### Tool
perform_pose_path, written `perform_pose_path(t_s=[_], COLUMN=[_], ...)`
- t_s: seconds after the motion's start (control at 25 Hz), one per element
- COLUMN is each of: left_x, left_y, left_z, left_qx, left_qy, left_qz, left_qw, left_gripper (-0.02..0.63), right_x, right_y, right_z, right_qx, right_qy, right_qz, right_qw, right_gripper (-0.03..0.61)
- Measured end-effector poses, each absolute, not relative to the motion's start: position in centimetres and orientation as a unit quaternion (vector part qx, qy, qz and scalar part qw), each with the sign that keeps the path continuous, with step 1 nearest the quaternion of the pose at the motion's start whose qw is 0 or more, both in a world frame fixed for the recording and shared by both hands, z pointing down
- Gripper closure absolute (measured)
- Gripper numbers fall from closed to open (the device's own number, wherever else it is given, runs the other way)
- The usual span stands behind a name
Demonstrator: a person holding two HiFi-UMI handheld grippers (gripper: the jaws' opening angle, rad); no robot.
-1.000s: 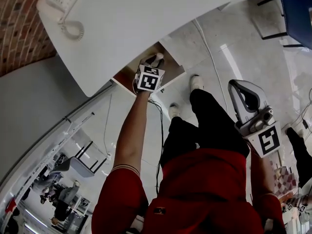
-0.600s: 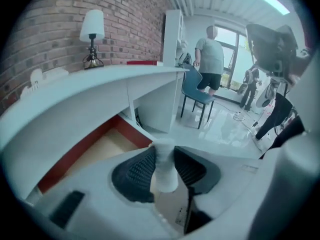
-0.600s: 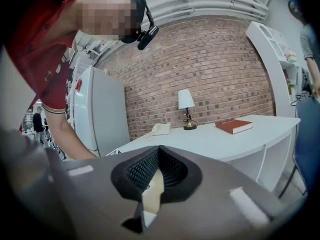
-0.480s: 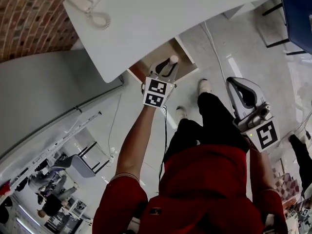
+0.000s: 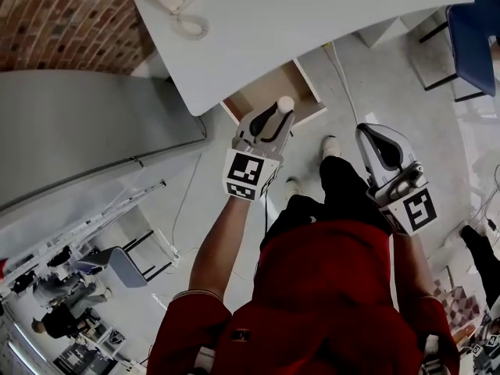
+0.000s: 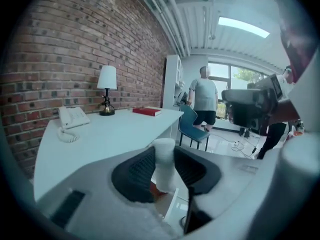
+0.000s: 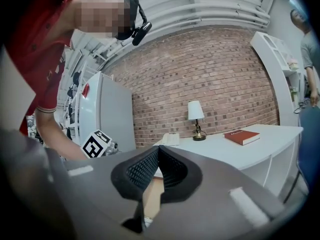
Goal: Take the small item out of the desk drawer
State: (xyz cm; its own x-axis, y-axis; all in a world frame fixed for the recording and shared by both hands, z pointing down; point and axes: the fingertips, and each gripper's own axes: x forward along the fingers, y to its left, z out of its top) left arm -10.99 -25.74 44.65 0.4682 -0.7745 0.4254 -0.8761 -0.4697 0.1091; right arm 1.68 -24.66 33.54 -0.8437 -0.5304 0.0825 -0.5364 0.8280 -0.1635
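Small white cylinder [image 5: 285, 103] — is it getting clear of the open wooden drawer [image 5: 251, 98] yet?

It is. The left hand-held gripper [image 5: 272, 122] is clamping it between its pads, with one end poking out past the jaw tips. It is holding it lifted out of the drawer, in front of the edge of the white table [image 5: 312, 22]. A second ago that gripper was reaching down into the drawer; it has been climbing since.

So the removal is looking all but done?

I'm judging so — what is remaining is carrying the cylinder off and setting it down, perhaps on the table top. The drawer is standing open.

And the other hand?

The right hand-held gripper [image 7: 156, 156] is waiting off to the side, jaws pressed together on nothing.
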Motion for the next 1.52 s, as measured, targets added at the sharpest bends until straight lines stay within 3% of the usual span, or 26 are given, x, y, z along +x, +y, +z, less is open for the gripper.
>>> perform_pose_path(t_s=[0.64, 1.52], left_x=[-14.1, -13.5], left_y=[-16.2, -12.1], left_z=[28.6, 25.7], left_qx=[0.834, 0.835], left_qy=[-0.544, -0.548], left_qz=[0.016, -0.001], left_qw=[0.085, 0.049], left_gripper=[0.485, 0.486], right_x=[-1.4, -1.3], right_y=[-16.6, -12.3], right_z=[27.9, 25.8], right_qx=[0.251, 0.26], right_qy=[-0.965, -0.964], right_qz=[0.074, 0.048], right_qw=[-0.016, -0.024], right_gripper=[0.566, 0.566])
